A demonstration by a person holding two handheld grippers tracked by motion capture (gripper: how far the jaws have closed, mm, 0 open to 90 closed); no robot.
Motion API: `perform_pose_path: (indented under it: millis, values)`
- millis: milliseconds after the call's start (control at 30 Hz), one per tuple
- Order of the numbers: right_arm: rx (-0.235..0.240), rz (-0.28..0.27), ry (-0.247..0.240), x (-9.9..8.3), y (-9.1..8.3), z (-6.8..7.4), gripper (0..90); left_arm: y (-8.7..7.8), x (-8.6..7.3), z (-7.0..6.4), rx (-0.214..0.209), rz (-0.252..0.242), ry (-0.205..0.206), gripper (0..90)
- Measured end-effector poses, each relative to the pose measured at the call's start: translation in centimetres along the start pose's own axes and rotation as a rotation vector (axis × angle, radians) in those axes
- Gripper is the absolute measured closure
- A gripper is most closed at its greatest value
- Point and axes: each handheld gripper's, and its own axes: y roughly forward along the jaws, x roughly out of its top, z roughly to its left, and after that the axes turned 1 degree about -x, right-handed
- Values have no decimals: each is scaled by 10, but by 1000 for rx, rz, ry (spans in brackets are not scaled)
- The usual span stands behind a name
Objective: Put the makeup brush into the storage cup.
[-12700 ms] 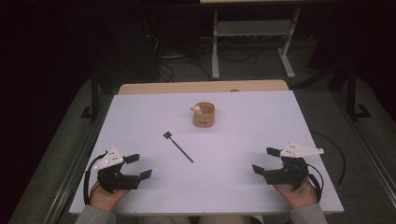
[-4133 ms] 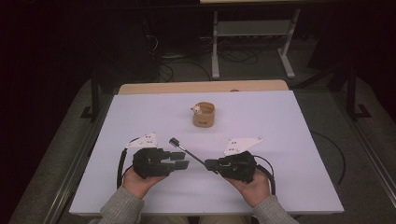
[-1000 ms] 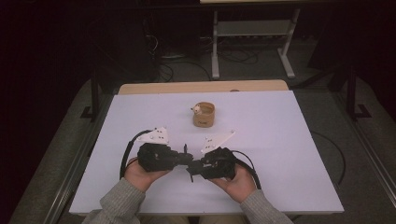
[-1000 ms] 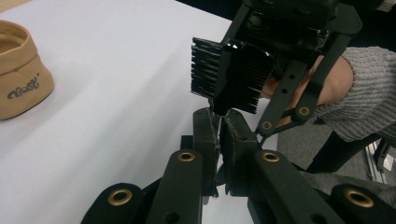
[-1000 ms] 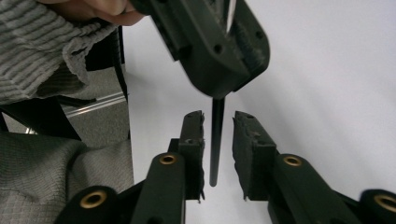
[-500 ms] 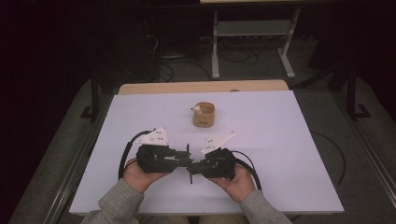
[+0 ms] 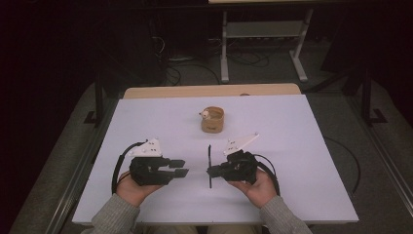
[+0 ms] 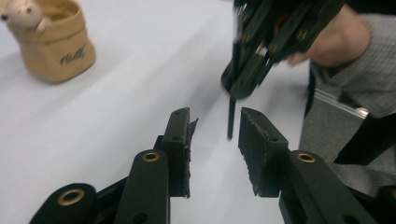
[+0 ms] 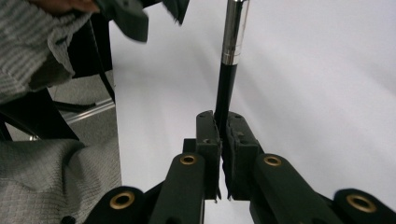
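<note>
Nearest the person, at the table's (image 7: 292, 146) front edge, two grey sleeves (image 7: 112, 219) are seen, each hand carrying a gripper over the white top. The right gripper (image 7: 210, 171) is clamped on a thin black stick (image 7: 210, 161), which is held roughly across the jaws, running toward and away from the person in the high view. In the right gripper view the jaws are pressed together around the stick's dark shaft (image 9: 224, 100), and a silver ferrule (image 9: 232, 39) is seen higher up on it. The left gripper (image 7: 182, 168) is held just beside it, its jaws parted and holding nothing; a gap of bare table lies between its tips and the stick. In the left gripper view the stick's lower end (image 8: 231, 116) is seen hanging beyond the open jaws, below the right gripper (image 8: 243, 86).

Farther off, near the table's middle, a small tan pot (image 7: 213, 120) is stood well apart from both grippers, with a pale little figure (image 7: 206, 115) at its rim. Nothing lies between the pot and the grippers. Beyond the table, a white metal stand (image 7: 263, 34) and loose cables (image 7: 180, 63) are seen on the dark floor.
</note>
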Motion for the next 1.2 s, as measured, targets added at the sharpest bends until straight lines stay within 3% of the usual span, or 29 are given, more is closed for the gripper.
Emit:
perform_pose_path:
  millis: [233,533,900,1200]
  values:
    - [-25,-1,11,4,-16,-14,846,6,-25,4,16,23,-21,609]
    - [-32,-17,32,18,-40,-33,846,4,-39,6,56,29,-17,596]
    - [-44,5,32,36,-45,-46,846,1,-49,10,89,18,-23,580]
    - [-45,-4,51,51,-44,-60,846,-3,-50,11,70,-6,-58,564]
